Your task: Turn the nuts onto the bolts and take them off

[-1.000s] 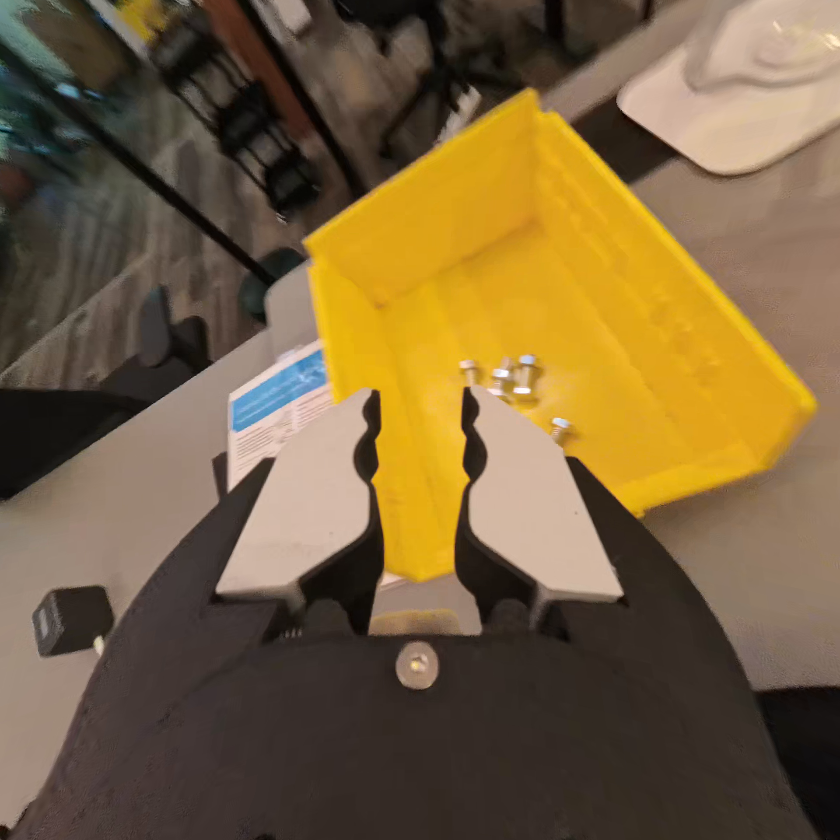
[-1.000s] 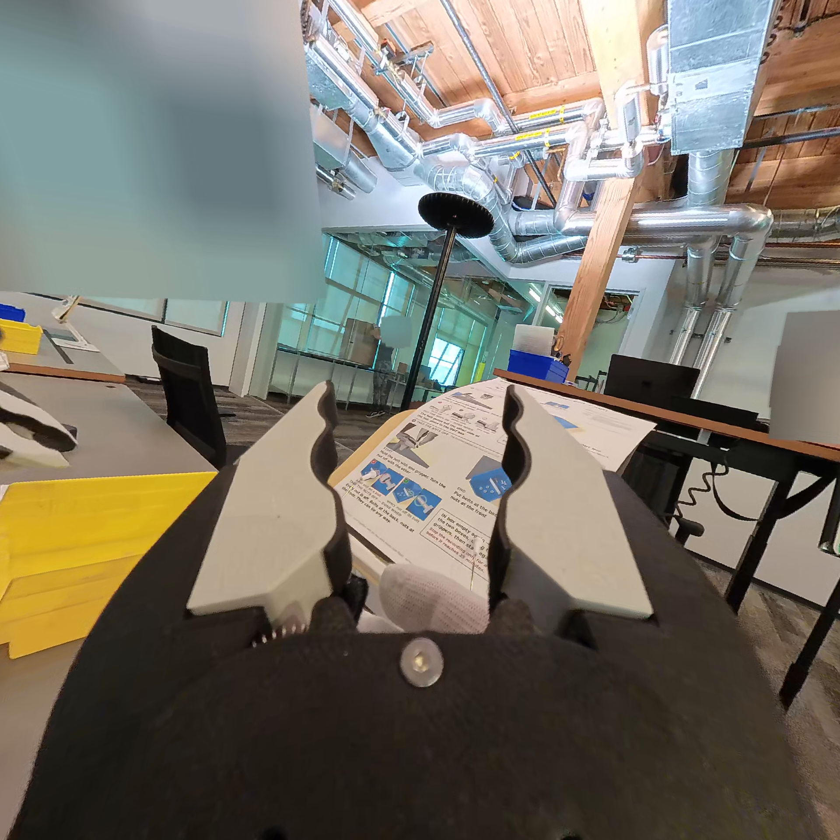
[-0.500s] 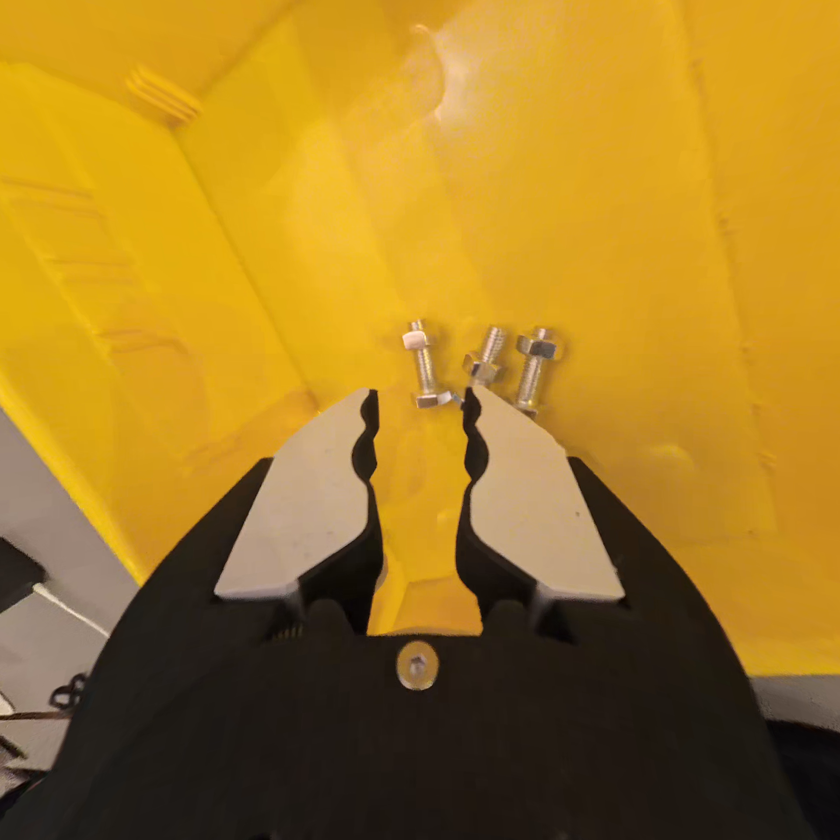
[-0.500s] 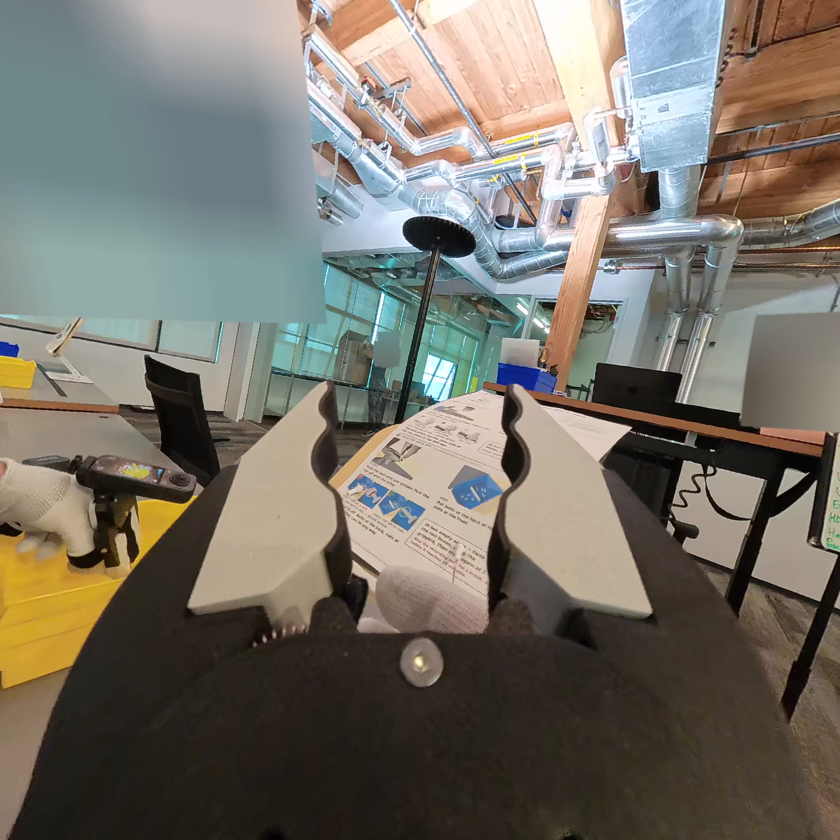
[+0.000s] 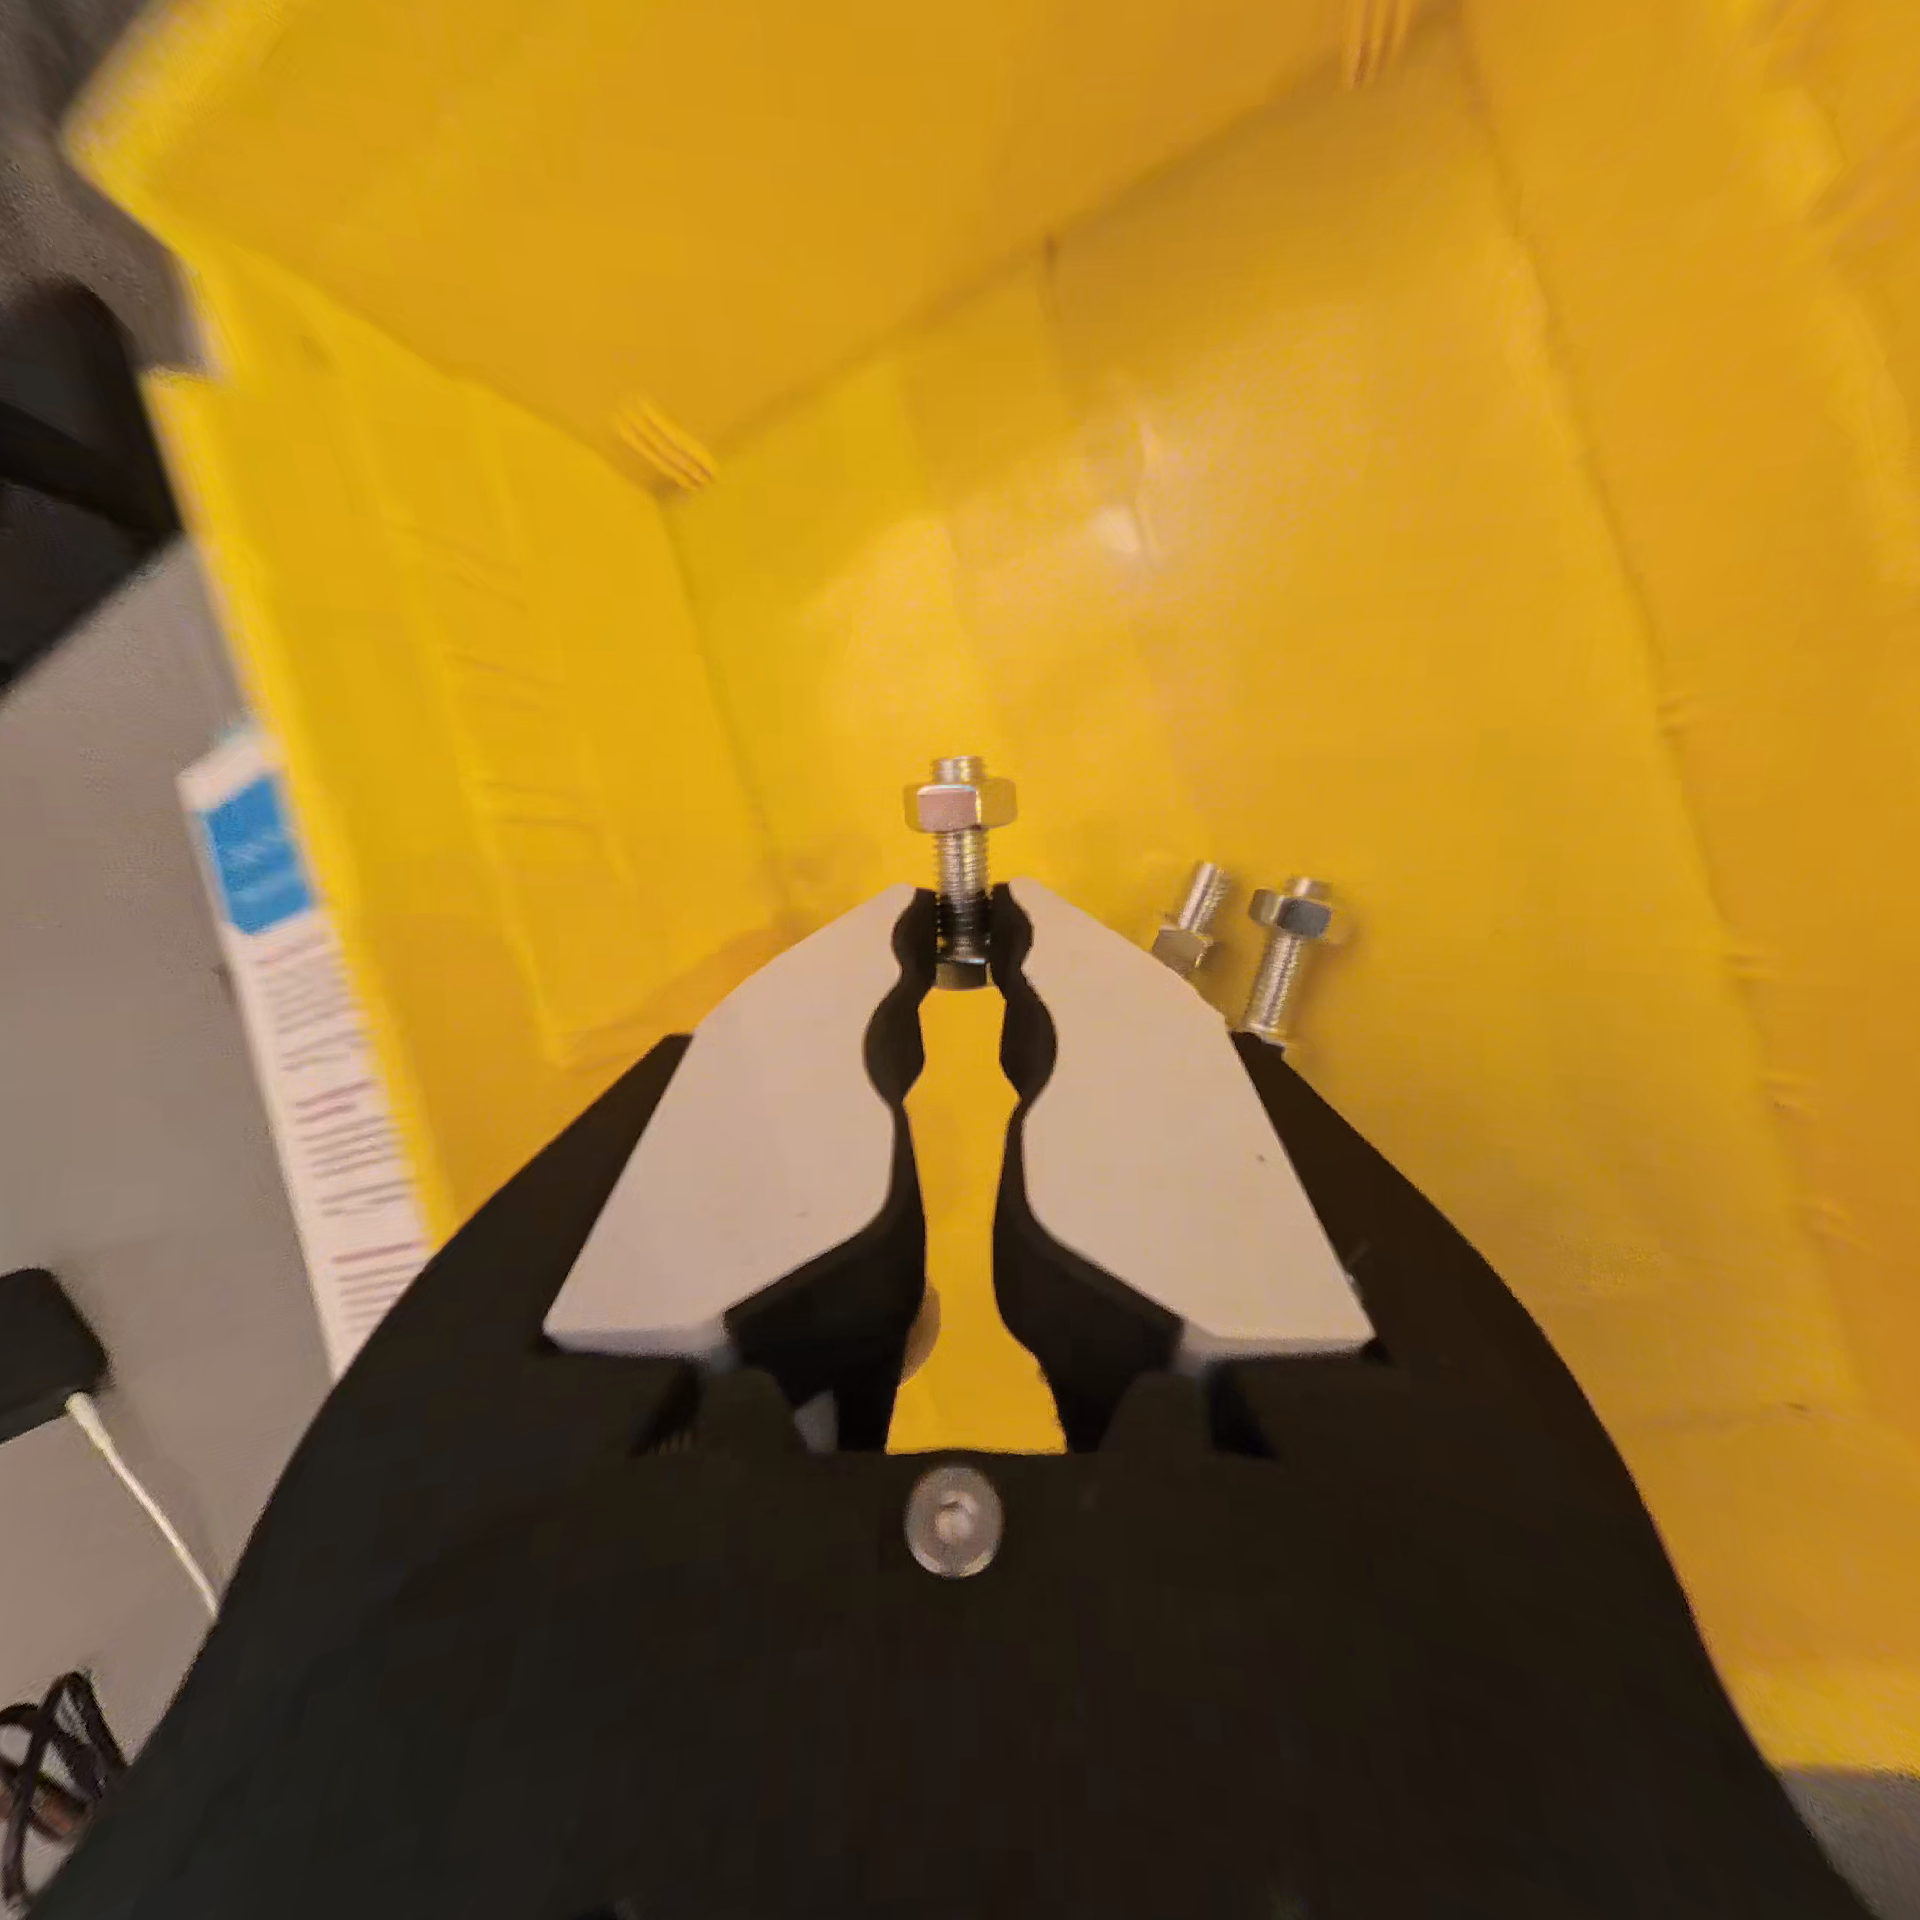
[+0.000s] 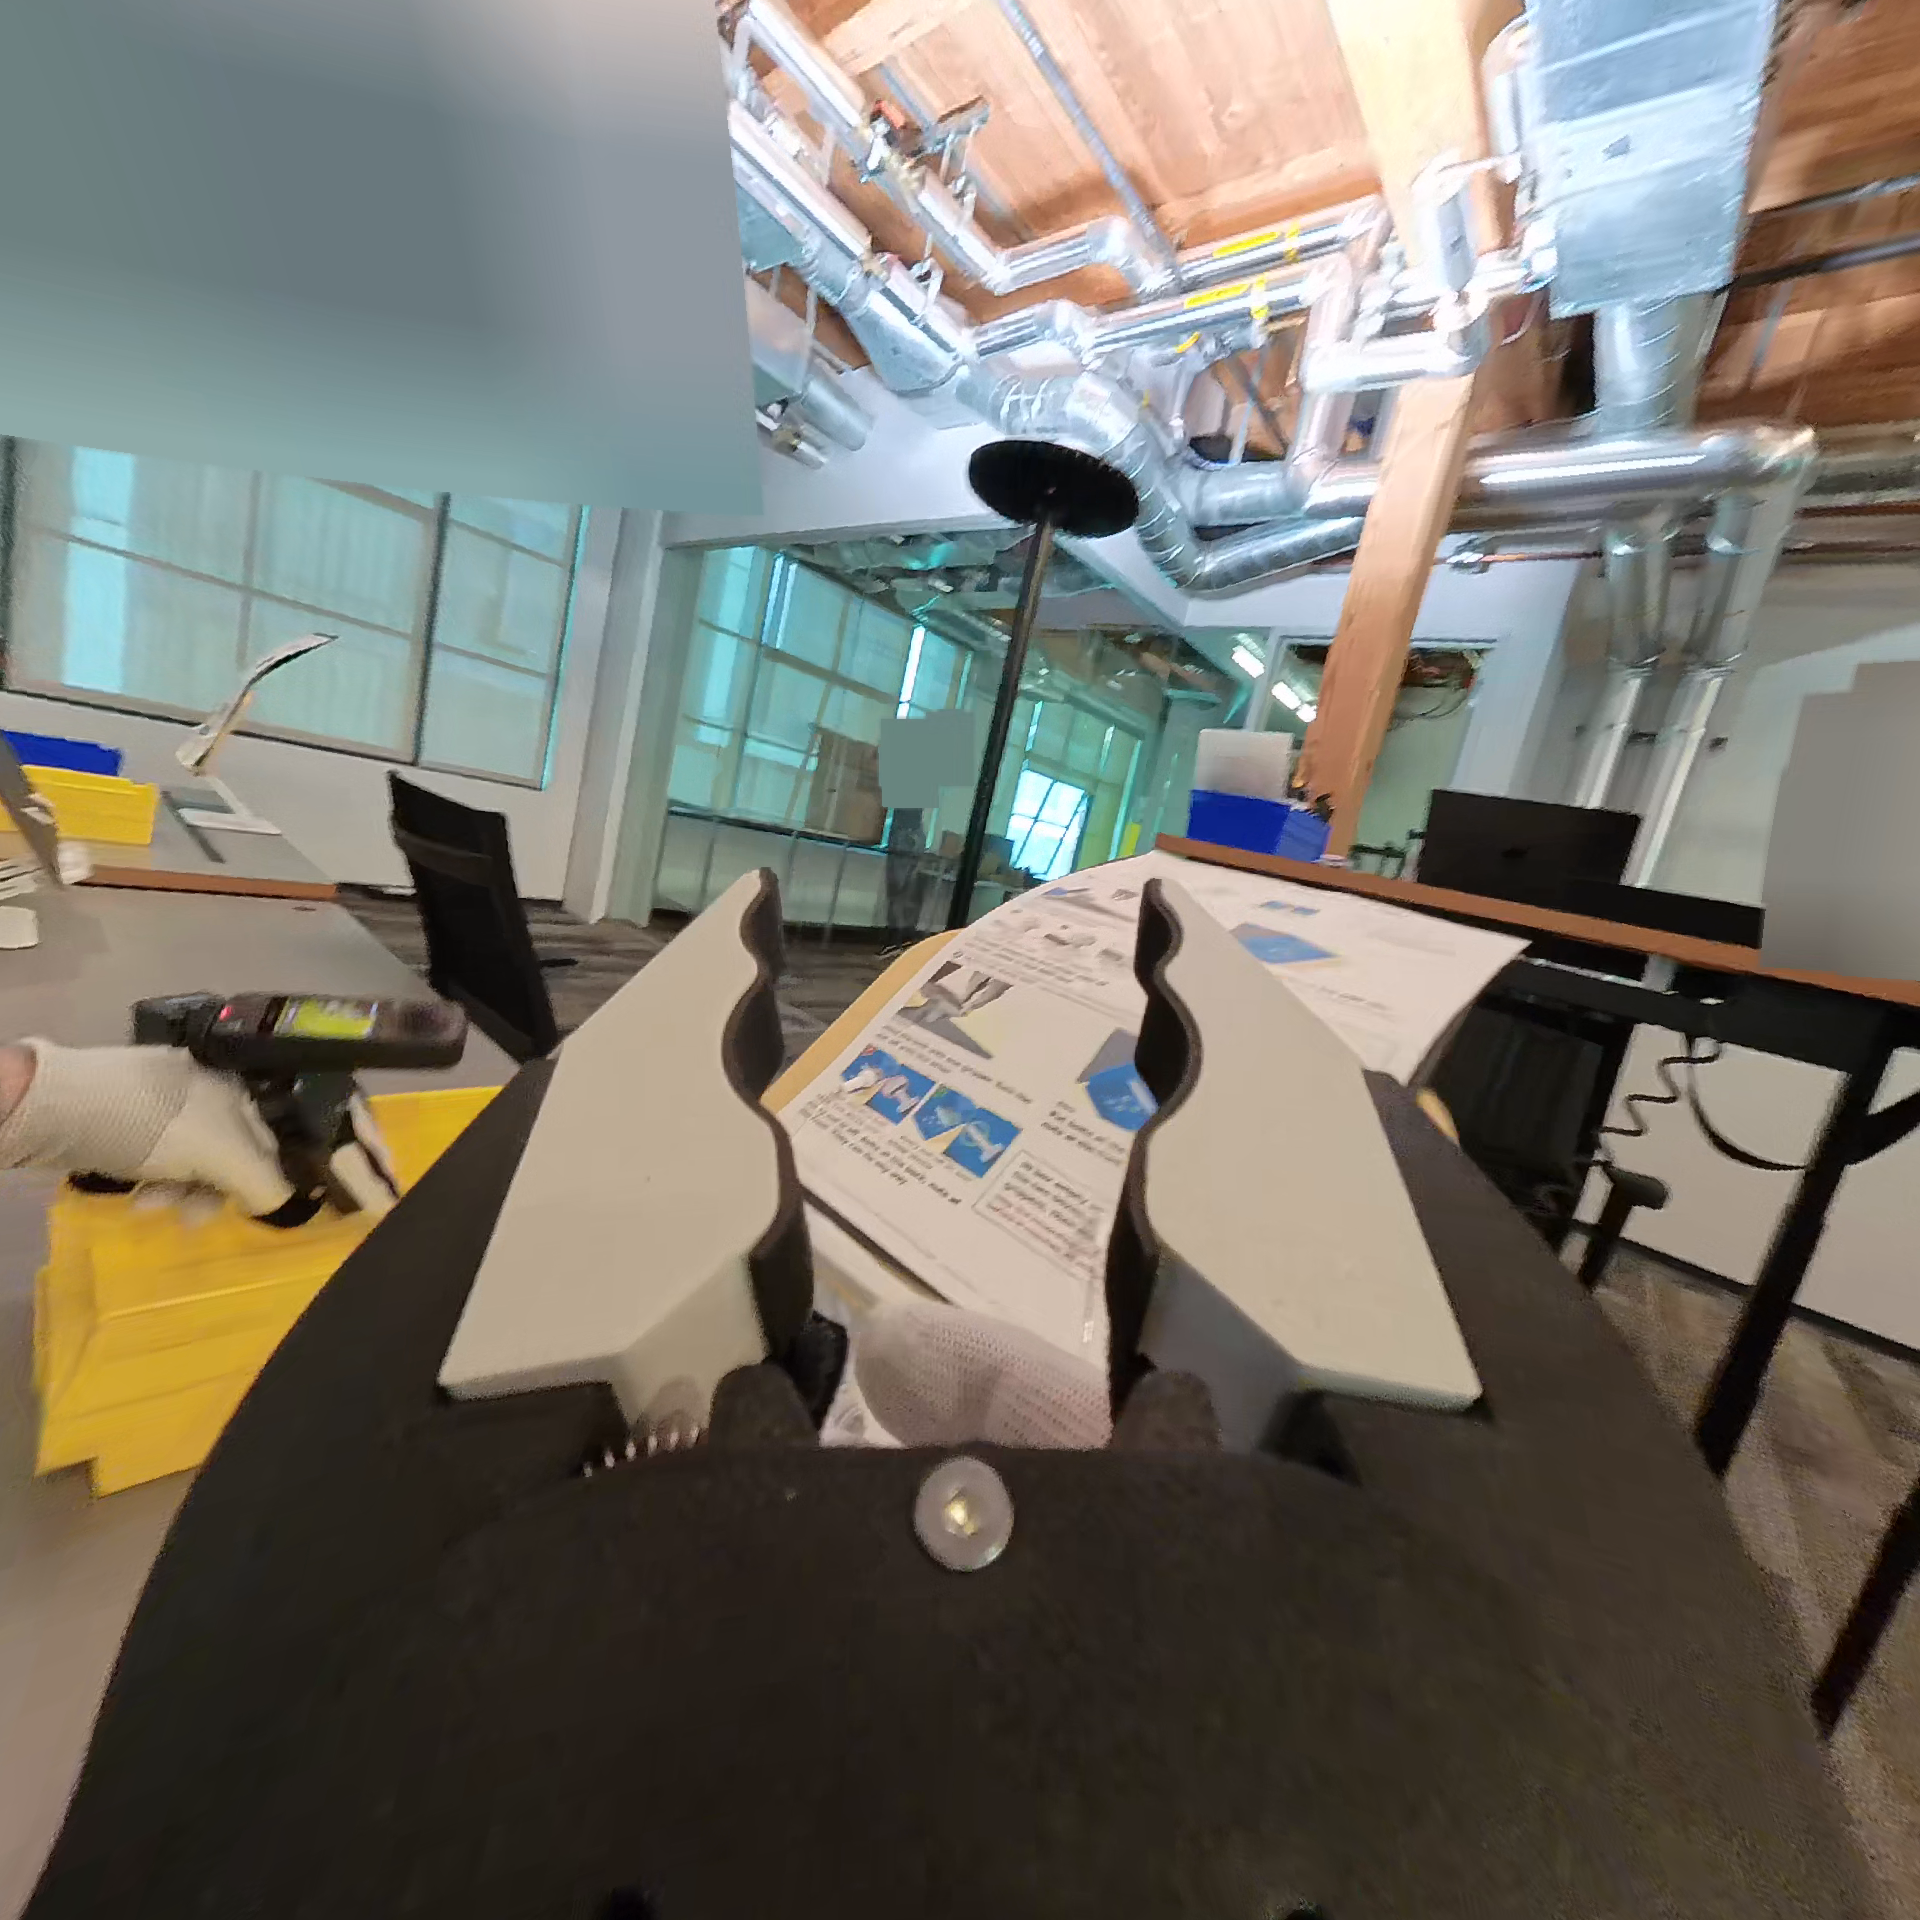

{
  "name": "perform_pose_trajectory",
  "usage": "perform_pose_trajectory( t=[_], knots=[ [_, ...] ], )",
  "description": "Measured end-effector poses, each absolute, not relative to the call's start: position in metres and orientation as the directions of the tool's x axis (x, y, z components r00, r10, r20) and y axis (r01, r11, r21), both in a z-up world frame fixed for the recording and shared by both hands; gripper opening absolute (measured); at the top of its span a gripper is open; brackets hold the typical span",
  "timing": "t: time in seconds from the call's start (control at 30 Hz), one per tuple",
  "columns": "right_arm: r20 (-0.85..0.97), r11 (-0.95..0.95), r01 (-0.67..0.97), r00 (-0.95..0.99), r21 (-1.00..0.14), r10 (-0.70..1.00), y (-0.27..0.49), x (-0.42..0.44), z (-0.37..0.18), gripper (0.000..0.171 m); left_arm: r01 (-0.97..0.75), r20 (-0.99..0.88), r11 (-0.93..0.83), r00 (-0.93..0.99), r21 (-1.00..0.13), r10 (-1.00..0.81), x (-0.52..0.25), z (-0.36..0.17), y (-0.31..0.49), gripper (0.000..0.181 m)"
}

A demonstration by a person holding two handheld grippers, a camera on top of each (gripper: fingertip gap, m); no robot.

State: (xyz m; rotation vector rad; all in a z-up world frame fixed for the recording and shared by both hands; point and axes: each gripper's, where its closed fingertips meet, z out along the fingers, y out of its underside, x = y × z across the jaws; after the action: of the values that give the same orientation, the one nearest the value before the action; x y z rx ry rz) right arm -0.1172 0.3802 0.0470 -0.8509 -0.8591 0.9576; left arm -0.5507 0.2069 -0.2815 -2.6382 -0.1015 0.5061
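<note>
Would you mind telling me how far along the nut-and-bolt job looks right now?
Early. Done: nothing unscrewed that I can see. In hand: the left gripper is closed on one bolt in the yellow bin, its nut on. Left: that nut, two more bolts, and the right gripper is open, idle.

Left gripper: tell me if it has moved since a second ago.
Yes. The left gripper has gone forward and down into the yellow bin, whose walls now fill the view, and closed on a bolt.

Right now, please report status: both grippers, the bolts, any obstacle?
Left hand-held gripper shut on bolt, nut near its far end. Right hand-held gripper open, empty. Two more bolts in yellow bin. No obstacle.
</note>
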Motion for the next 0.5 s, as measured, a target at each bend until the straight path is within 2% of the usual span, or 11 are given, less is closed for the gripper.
perform_pose_trajectory(
  t=[0.17,0.23,0.33,0.5],
  knots=[
    [0.161,0.183,-0.272,0.100,-0.945,0.982,0.350,-0.164,0.017,0.061,-0.247,-0.421,-0.633,0.896,-0.734,0.138,-0.494,-0.184,0.233,0.010],
    [0.116,0.114,-0.236,0.009,-0.965,0.993,0.335,-0.186,0.001,0.058,-0.333,-0.459,-0.500,0.875,-0.799,0.151,-0.459,-0.145,0.241,0.010],
    [0.067,0.047,-0.203,-0.093,-0.978,0.993,0.311,-0.215,-0.020,0.051,-0.503,-0.570,-0.312,0.802,-0.806,0.181,-0.402,-0.095,0.249,0.010],
    [-0.017,-0.050,-0.170,-0.192,-0.984,0.981,0.282,-0.245,-0.044,0.052,-0.726,-0.755,-0.206,0.629,-0.656,0.184,-0.324,-0.068,0.259,0.010]
  ],
)
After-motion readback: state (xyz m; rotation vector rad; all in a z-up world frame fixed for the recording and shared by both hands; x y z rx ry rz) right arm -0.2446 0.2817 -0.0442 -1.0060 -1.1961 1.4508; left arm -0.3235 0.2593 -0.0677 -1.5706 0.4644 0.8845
